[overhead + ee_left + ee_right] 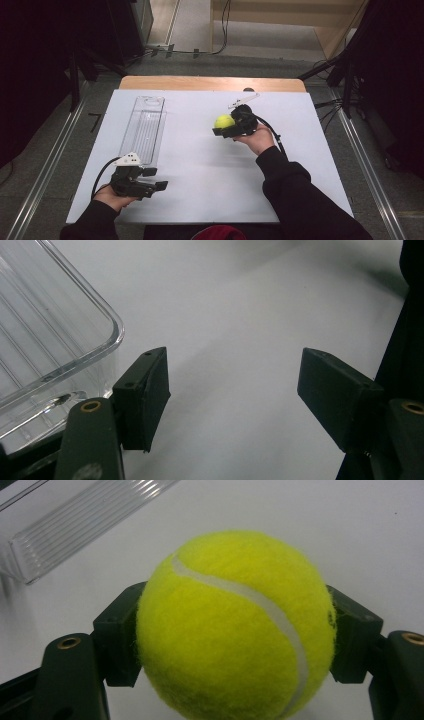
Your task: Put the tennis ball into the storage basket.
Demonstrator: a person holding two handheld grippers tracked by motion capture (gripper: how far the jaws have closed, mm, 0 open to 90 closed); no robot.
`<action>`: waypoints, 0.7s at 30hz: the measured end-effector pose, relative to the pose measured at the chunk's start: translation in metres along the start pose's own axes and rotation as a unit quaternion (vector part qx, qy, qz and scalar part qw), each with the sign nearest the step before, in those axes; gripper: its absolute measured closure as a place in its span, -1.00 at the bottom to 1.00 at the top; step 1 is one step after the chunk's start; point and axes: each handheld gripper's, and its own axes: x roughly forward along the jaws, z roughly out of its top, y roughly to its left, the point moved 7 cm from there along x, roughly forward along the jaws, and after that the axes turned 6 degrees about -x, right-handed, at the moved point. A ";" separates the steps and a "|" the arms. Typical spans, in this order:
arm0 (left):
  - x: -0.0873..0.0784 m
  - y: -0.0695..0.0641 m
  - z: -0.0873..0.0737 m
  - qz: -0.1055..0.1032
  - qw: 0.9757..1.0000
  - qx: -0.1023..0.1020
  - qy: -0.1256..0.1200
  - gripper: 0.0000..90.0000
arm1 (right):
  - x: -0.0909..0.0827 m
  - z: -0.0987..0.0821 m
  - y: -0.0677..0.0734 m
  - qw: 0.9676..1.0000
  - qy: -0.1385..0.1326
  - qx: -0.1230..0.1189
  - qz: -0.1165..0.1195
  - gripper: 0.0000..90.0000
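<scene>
The right gripper [223,131] pinches the tennis ball [224,121] between its jaws, lifted off the worktop [210,170] to the right of the clear tray [143,127], likely to carry it there. The tray looks empty. The left gripper [155,178] waits at the tray's near end, jaws spread, holding nothing.

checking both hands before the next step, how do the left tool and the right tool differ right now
The left tool has its jaws spread wide with nothing between them; the right tool is shut on the tennis ball.
The left tool sits at the near end of the clear tray, low by the table's near edge; the right tool is out over the middle of the white tabletop, apart from the tray.
Both have black jaws and a trailing cable.
</scene>
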 end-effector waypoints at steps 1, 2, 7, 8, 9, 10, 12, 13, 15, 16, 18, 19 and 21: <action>0.000 0.000 0.000 0.000 1.000 0.000 0.000 -0.34 | 0.000 0.000 0.002 1.000 0.001 0.001 0.002 -0.48; 0.000 0.000 0.000 0.000 1.000 0.000 0.000 -0.34 | 0.001 0.000 0.002 1.000 0.001 -0.001 0.002 -0.48; 0.000 0.000 0.000 0.000 1.000 0.000 0.000 -0.34 | 0.003 0.002 0.009 1.000 0.002 -0.004 0.008 -0.48; 0.000 0.000 0.000 0.000 1.000 0.000 0.000 -0.34 | 0.004 0.002 0.010 1.000 0.003 -0.004 0.011 -0.49; 0.000 0.000 0.000 0.000 1.000 0.000 -0.001 -0.34 | 0.004 0.002 0.011 1.000 0.003 -0.005 0.011 -0.49; 0.000 0.000 0.000 -0.001 1.000 0.000 0.000 -0.34 | 0.005 0.002 0.014 1.000 0.005 -0.005 0.013 -0.48; 0.000 0.000 0.000 -0.001 1.000 0.000 0.000 -0.34 | 0.005 0.002 0.015 1.000 0.005 -0.005 0.015 -0.49; 0.000 0.000 0.000 0.000 1.000 0.000 0.000 -0.34 | 0.006 0.003 0.016 1.000 0.004 -0.006 0.016 -0.48; 0.000 0.000 0.000 0.000 1.000 0.000 0.000 -0.34 | 0.007 0.003 0.018 1.000 0.007 -0.008 0.018 -0.48; 0.000 0.000 0.000 0.000 1.000 0.000 0.000 -0.34 | 0.008 0.003 0.021 1.000 0.007 -0.011 0.021 -0.49; 0.000 0.000 0.000 0.000 1.000 0.000 0.000 -0.34 | 0.009 0.003 0.022 1.000 0.008 -0.010 0.021 -0.49; 0.000 0.000 0.000 0.000 1.000 0.000 0.000 -0.34 | 0.009 0.004 0.024 1.000 0.008 -0.012 0.022 -0.48; 0.000 0.000 0.000 0.000 1.000 0.000 0.000 -0.34 | 0.010 0.004 0.026 1.000 0.009 -0.014 0.025 -0.49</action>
